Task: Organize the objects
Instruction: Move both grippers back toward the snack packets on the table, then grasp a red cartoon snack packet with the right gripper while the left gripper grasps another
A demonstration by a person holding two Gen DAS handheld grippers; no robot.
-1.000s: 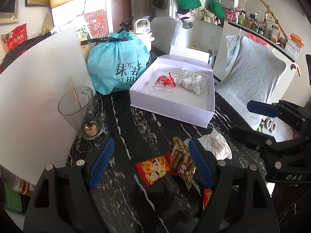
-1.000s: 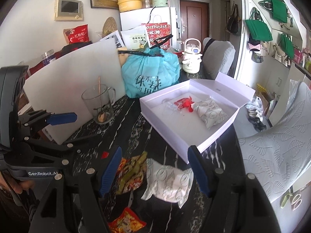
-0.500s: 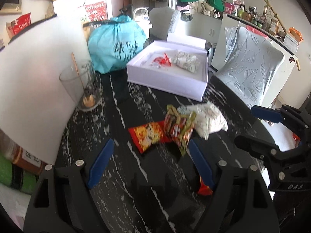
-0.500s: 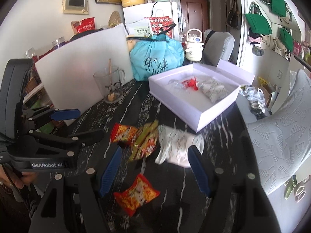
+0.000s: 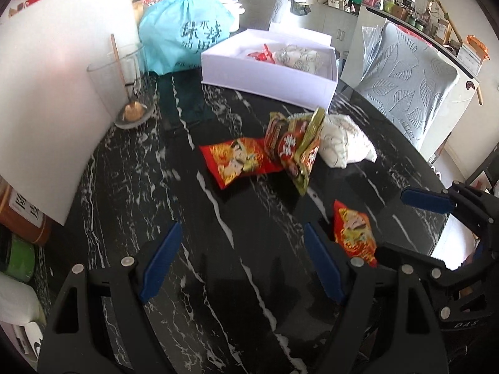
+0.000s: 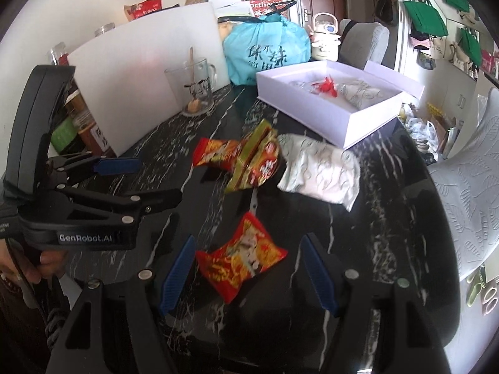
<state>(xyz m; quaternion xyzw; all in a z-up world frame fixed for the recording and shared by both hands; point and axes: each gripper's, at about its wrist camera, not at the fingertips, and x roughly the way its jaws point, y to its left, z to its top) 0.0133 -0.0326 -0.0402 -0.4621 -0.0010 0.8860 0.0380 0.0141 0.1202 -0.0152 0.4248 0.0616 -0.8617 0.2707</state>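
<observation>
Black marbled tabletop (image 5: 131,168), left claw (image 5: 240,261) wide and empty, tilted downward, right claw (image 6: 246,272) wide, straddling red snack packet (image 6: 241,257), right-wrist view alone shows hand (image 6: 29,268) at 8 o'clock.

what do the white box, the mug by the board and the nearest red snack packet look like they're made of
White box: likely rigid matte cardboard, with crisp flat walls.
Mug: clear glass; the stick inside shows through.
Red snack packet: glossy printed plastic film, crinkled, with sealed ends.

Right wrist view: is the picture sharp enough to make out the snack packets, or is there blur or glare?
Right wrist view: slight motion blur, yet the red packet reads clearly; fisheye bends the edges. Left wrist view: similar softness, daylight glare on the white board.
</observation>
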